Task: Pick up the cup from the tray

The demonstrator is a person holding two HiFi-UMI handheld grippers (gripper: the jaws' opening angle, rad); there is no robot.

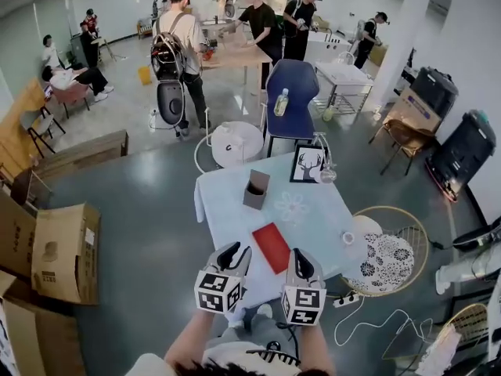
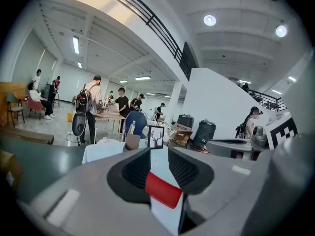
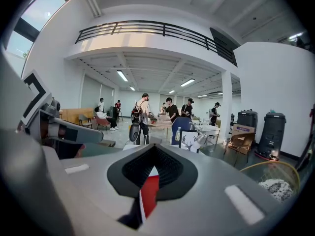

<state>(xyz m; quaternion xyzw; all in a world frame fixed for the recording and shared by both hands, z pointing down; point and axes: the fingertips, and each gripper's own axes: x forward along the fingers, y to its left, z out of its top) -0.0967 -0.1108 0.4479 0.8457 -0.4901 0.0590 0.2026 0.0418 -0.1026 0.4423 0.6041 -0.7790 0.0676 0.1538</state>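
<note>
The reach is not yet begun. Both grippers are held at the near edge of the table (image 1: 313, 210). The fingers of the left gripper (image 1: 232, 251) are apart, with nothing gripped. Those of the right gripper (image 1: 298, 255) are pressed together, with nothing between them. What may be the cup (image 1: 348, 238) is seen well to their right, by the table's right edge. The right fingers must be spread and carried there.

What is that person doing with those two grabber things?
A person stands at the near edge of a cloth-covered table, with a gripper in each hand. The left gripper has its jaws apart and the right gripper has its jaws together. Both are empty. They hover either side of a flat red tray without touching it. A brown box and a deer picture sit farther back. Nothing has been picked up yet.
</note>
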